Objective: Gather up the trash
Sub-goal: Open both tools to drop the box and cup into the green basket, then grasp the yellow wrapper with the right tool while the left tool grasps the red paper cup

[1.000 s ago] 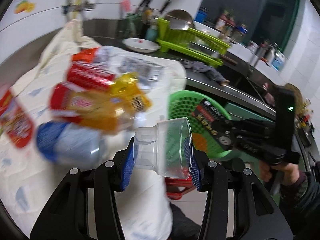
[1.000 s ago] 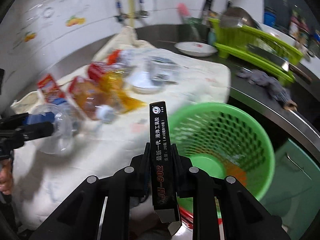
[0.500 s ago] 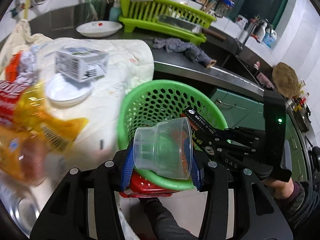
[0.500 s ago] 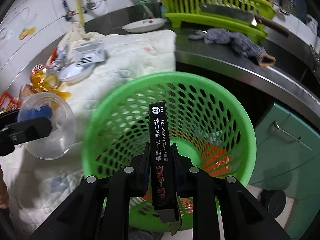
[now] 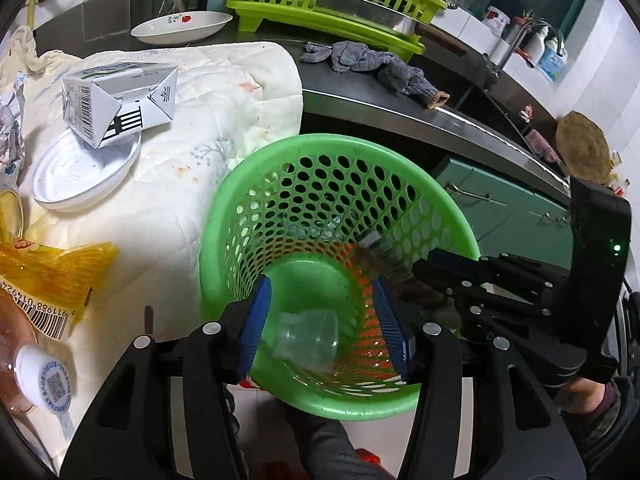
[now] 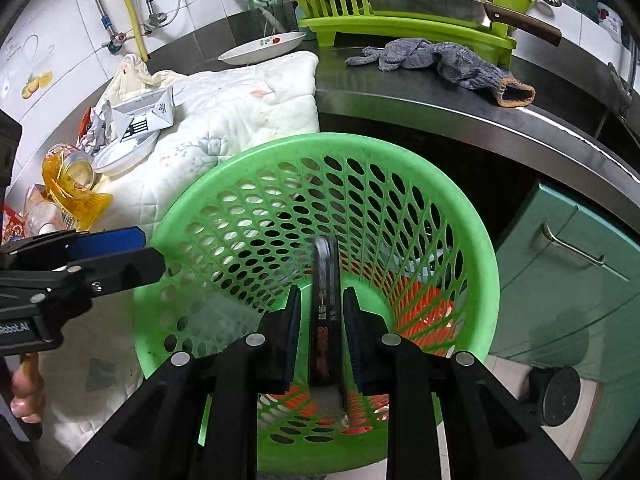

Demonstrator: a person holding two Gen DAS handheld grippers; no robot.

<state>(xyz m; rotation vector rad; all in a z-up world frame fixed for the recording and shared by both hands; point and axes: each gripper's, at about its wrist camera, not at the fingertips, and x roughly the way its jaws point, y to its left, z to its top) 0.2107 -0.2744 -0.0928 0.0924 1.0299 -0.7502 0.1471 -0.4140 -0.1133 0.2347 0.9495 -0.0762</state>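
both claws have swung over the green basket [image 5: 224, 216]: left claw [image 5: 324, 320] opening, clear cup [image 5: 308, 332] dropping free, while the right claw [image 6: 322, 332] should fully release its blurred black packet [image 6: 326, 300] over the middle.

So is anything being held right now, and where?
Probably nothing. The left gripper is opening, with the clear cup loose between its jaws, over the green basket. The black box in the right gripper looks blurred, slipping free.

1 green basket [image 5: 432, 216], 1 milk carton [image 5: 120, 102], 1 white lid [image 5: 80, 180], 1 plate [image 5: 182, 28], 1 grey rag [image 5: 376, 64], 1 dish rack [image 5: 332, 8].
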